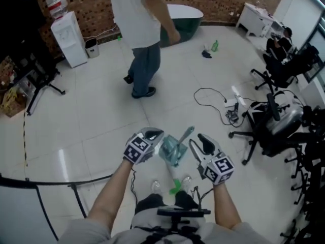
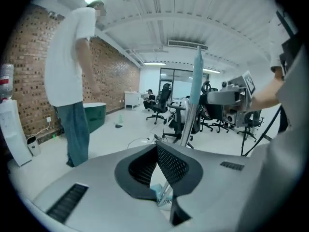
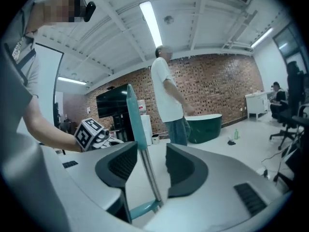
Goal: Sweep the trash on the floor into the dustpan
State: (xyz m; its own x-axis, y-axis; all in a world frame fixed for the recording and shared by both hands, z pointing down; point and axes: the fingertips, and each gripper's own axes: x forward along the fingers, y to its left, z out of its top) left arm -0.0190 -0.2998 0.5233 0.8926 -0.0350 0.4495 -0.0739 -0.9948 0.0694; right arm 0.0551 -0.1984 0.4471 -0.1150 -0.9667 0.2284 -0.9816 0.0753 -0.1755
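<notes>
The teal dustpan (image 1: 172, 149) is seen before the wearer's body, between the two grippers, with its handle (image 3: 148, 175) slanted upward. The left gripper (image 1: 155, 135) is carried on an outstretched bare forearm, and its jaws are brought fully together on nothing, the handle passing behind them. The right gripper (image 1: 199, 143) is likewise extended. Its jaws are spread wide, and the handle stands between them, pressed by neither pad. The dustpan's outline is hard to make out between the grippers. A small green scrap (image 1: 175, 189) on the floor (image 1: 91, 131) cannot be identified.
</notes>
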